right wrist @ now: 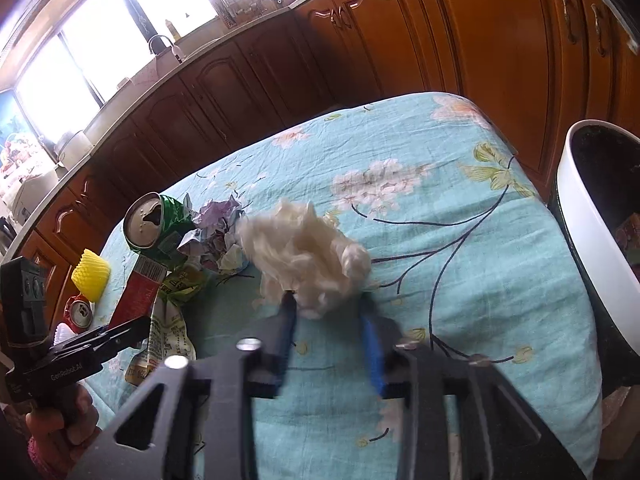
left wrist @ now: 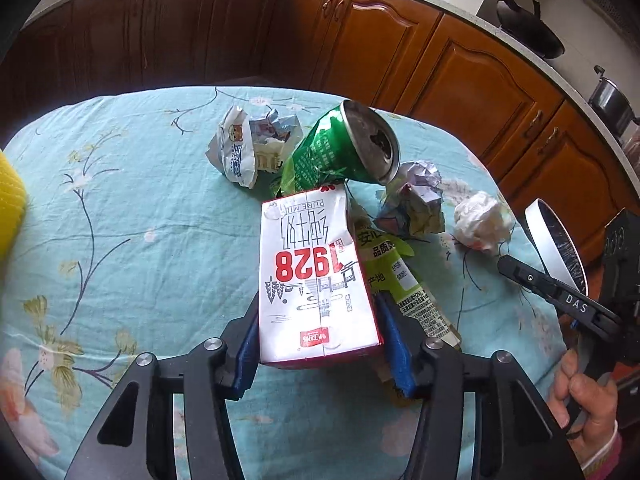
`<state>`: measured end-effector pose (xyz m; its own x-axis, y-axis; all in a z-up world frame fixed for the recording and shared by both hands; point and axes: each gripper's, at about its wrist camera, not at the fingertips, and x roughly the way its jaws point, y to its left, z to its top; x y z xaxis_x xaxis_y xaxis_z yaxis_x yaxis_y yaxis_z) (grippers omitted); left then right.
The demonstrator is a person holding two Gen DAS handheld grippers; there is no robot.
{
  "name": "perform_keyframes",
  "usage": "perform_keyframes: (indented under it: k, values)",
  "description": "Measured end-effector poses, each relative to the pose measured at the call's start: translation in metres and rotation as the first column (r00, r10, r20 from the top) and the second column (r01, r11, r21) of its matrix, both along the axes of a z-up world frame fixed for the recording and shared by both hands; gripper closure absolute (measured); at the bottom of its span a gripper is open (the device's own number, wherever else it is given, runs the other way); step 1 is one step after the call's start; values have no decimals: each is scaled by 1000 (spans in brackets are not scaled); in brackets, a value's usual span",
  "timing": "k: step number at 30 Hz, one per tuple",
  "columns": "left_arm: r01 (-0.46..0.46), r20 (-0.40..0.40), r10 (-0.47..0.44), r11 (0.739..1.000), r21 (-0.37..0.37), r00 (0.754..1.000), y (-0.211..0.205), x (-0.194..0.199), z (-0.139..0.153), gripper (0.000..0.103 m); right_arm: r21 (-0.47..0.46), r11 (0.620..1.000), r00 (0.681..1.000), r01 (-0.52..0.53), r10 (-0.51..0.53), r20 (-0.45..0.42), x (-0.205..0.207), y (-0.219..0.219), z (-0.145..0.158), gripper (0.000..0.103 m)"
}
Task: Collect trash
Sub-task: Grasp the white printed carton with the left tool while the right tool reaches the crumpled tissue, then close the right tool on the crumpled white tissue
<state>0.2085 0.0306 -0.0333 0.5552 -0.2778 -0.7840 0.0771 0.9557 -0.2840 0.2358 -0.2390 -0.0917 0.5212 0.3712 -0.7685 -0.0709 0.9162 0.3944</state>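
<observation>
My left gripper (left wrist: 320, 320) is shut on a white and red milk carton (left wrist: 312, 280) above the teal flowered tablecloth (left wrist: 120, 220). Behind it lie a crushed green can (left wrist: 348, 148), a white snack wrapper (left wrist: 236, 152), crumpled paper (left wrist: 416, 200), a green packet (left wrist: 400, 276) and a white tissue wad (left wrist: 480, 220). In the right wrist view my right gripper (right wrist: 328, 304) has its blue pads on either side of the tissue wad (right wrist: 308, 256), closed on it. The carton (right wrist: 140, 292), green can (right wrist: 156, 224) and packet (right wrist: 168, 332) show to its left.
A white bin (right wrist: 592, 248) with a black liner stands off the table's right edge; it also shows in the left wrist view (left wrist: 556, 240). A yellow foam cup (right wrist: 91, 276) and a red can (right wrist: 80, 314) sit at the far left. Wooden cabinets (right wrist: 480, 40) stand behind.
</observation>
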Motion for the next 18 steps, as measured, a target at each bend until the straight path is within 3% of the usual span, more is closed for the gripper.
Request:
perform_keyframes:
  k: [6,9,11,12,14,18]
  values:
    - [20,79,-22,999,31,997,-3,-27,29,52,5,1000,999,3,-3,36,-13,-8,13,103]
    - [28,110,-30,999,18,994,-5,-41,44,52,6,1000,999,-7,7,52,-10,-9,21,84]
    - [35,128,-36,999,10,991,-5,-50,53,52,40,999,998,-3,0,65,-4,-11,25,34]
    - [43,134,-43,999,7,990,-6,-51,56,52,46,999,997,7,-10,80,0,-11,27,28]
    - [53,144,-53,999,2,988,-9,-54,62,52,40,999,994,23,-27,104,14,-9,30,27]
    - [78,143,-77,997,1,987,-17,-54,61,52,86,996,998,32,-37,52,47,-8,18,27]
